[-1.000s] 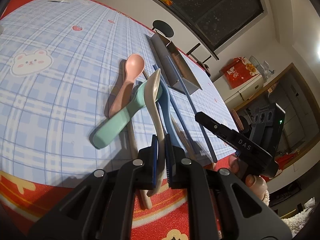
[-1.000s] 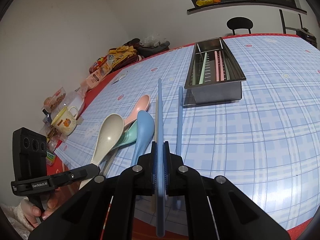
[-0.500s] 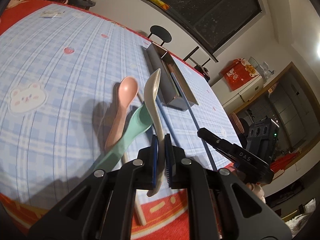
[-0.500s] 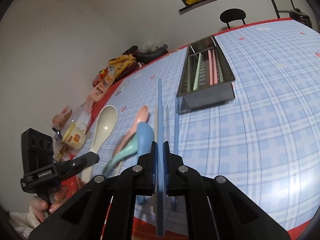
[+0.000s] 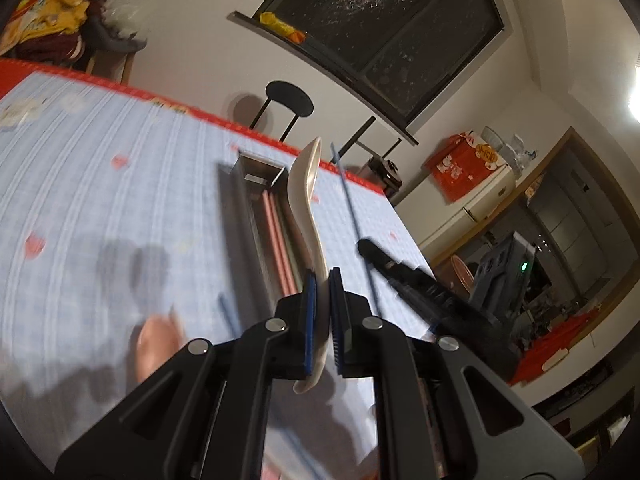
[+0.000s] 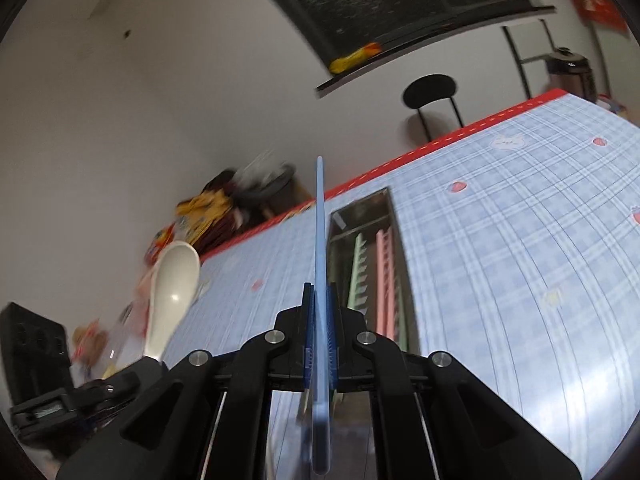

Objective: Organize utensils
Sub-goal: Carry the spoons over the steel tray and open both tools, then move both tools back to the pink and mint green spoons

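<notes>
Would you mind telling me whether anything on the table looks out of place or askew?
Mainly the pink spoon and a blue chopstick, lying loose on the checked tablecloth outside the metal utensil tray; motion blur hides their exact pose. Nothing looks spilled or damaged.

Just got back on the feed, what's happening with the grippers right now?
Both are carrying utensils above the table. The left hand-held gripper is shut on a cream spoon, and the right hand-held gripper is shut on a blue chopstick. Ahead sits the metal tray, already holding pink chopsticks and green chopsticks.
</notes>
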The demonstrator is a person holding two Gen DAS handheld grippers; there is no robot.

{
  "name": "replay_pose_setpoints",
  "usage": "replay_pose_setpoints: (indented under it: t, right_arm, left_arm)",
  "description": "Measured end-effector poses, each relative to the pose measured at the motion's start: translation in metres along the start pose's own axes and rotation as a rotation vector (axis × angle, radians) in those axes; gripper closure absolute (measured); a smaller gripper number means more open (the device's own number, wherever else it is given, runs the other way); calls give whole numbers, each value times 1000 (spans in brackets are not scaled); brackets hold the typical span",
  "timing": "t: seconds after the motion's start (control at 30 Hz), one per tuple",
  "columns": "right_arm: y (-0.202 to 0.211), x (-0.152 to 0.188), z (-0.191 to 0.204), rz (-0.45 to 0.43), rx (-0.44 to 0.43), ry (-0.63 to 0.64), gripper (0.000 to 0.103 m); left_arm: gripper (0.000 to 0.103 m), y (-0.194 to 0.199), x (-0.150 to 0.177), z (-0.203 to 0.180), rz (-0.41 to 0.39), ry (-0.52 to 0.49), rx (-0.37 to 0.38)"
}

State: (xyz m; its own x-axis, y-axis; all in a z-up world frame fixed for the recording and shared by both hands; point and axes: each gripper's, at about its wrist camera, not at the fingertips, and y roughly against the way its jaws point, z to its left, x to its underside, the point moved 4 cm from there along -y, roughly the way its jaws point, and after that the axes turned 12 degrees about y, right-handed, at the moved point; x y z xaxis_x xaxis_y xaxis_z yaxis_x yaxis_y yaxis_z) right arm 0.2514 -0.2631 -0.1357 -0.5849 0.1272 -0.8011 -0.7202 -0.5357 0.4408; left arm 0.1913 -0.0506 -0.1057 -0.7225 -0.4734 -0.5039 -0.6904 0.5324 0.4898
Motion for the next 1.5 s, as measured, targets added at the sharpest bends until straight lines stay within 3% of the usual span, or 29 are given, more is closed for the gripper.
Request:
replay_pose_setpoints:
  t: [0.33, 0.6, 0.97, 1.07, 1.13, 1.2, 1.3, 1.37, 1.5]
  right_arm:
    - [-38, 18, -19, 59, 50, 31, 96]
    - [-47, 20, -25, 84, 70, 25, 96]
    - [-52, 24, -24, 106, 79, 27, 96]
    - [-48, 23, -24, 88, 74, 9, 95]
    - [-46, 21, -24, 81, 71, 10, 94]
    - [-43, 21, -20, 75, 80, 29, 87]
    - [-39, 20, -13, 66, 93, 64, 67]
    - [-37, 19, -7, 59, 113, 96, 48]
    - [-30, 18, 5, 40, 144, 154, 26]
  left_arm:
    - [92, -100, -49, 1, 22, 72, -17]
    - [92, -154, -54, 24, 48, 136, -73]
    - [92, -176, -60, 37, 56, 117, -142]
    - [79, -170, -66, 30, 21, 63, -144]
    - [78, -162, -70, 26, 8, 41, -139]
    - [72, -152, -74, 21, -15, 7, -143]
    - [59, -130, -76, 14, -59, -57, -161]
    - [53, -115, -76, 11, -84, -99, -180]
    - [29, -82, -72, 12, -135, -172, -227]
